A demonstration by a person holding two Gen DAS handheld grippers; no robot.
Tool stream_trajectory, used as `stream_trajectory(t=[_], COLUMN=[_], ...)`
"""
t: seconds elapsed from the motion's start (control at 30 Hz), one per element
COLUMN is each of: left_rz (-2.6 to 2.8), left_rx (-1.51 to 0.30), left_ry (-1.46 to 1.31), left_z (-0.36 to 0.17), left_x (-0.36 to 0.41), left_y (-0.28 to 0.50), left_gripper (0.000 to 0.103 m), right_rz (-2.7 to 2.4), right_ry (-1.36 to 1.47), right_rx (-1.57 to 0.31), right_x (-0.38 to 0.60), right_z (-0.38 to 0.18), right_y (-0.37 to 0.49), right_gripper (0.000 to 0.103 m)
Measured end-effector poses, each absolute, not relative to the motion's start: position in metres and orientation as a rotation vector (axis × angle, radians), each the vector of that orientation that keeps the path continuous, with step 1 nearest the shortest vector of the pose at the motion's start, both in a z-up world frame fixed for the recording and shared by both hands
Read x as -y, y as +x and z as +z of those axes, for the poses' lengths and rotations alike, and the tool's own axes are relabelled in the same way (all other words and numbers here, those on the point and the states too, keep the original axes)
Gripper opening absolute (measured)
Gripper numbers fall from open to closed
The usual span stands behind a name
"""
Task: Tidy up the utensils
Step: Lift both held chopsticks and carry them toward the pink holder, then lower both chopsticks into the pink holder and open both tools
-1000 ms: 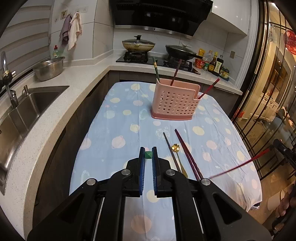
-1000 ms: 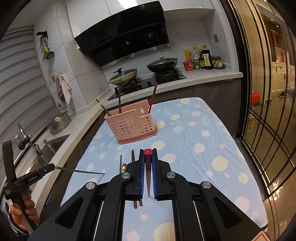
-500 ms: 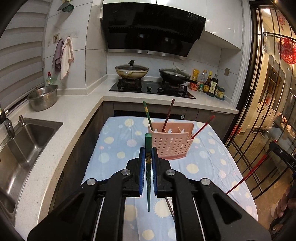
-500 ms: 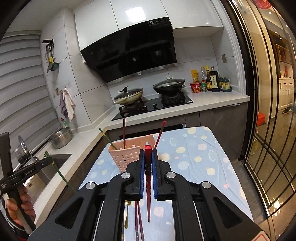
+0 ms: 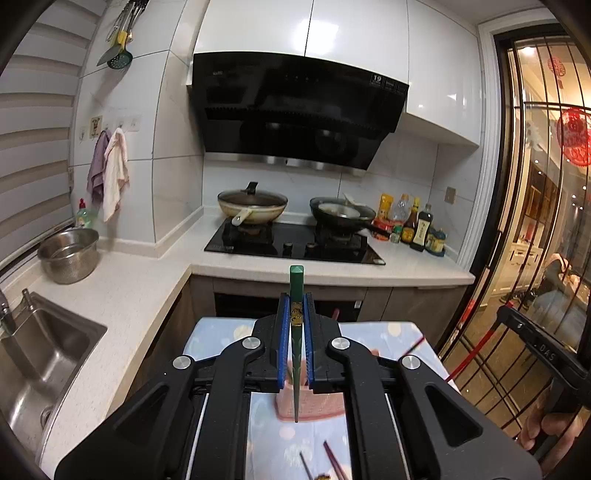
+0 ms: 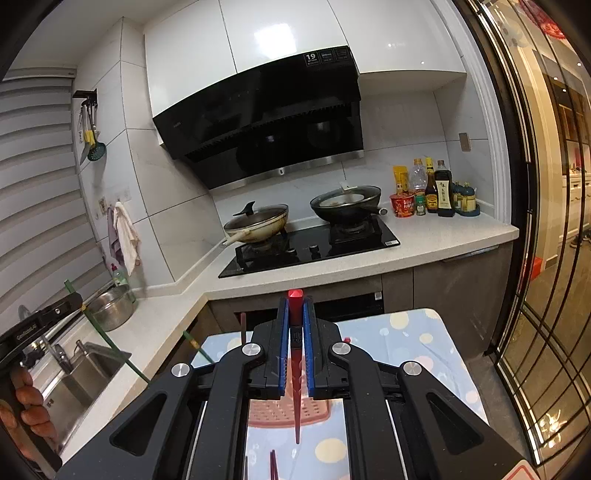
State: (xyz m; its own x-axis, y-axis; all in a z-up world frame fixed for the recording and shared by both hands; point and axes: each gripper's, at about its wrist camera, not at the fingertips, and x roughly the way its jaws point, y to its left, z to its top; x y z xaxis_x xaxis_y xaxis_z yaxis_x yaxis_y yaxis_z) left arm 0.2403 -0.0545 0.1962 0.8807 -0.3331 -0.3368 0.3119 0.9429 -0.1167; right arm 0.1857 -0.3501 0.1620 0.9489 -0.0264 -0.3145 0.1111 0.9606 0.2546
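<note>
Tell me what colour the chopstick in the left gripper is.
Green; the chopstick shows best in the left wrist view, clamped in the left gripper.

Ahead of me white cabinets [image 5: 303,26] hang over a black hood [image 5: 295,110] and hob [image 5: 291,243]. Pale tiled walls [image 5: 173,166] meet a speckled worktop [image 5: 122,295] with a steel sink [image 5: 40,350] left. Warm-lit glass doors [image 5: 546,240] stand right.

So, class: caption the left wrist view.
Left gripper clamps a green chopstick upright above the pink holder.
</note>
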Motion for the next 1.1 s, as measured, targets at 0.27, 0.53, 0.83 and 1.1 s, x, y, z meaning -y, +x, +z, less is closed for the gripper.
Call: stream_trajectory(t=[0.27, 0.53, 0.83, 1.1], left_rz=[-0.312, -0.309, -0.292, -0.264], left_rx=[-0.371, -0.438, -0.496, -0.492], left_ry=[-0.041, -0.032, -0.041, -0.063], left_z=[0.189, 0.157, 0.134, 0.134], left_x=[0.077, 0.090, 0.086, 0.075], left_y=[0.293, 0.325, 0.340, 0.331], left_gripper=[0.007, 0.007, 0.013, 0.050], right_rz=[-0.095, -0.094, -0.105, -0.113], right_ry=[0.271, 0.228, 0.220, 0.221], right_rx=[-0.319, -0.420, -0.478, -0.434], right_x=[0.349, 0.337, 0.336, 0.335], right_z=[0.159, 0.121, 0.099, 0.106], right_y=[0.259, 0.309, 0.320, 0.295], right_gripper=[0.007, 0.007, 0.018, 0.044])
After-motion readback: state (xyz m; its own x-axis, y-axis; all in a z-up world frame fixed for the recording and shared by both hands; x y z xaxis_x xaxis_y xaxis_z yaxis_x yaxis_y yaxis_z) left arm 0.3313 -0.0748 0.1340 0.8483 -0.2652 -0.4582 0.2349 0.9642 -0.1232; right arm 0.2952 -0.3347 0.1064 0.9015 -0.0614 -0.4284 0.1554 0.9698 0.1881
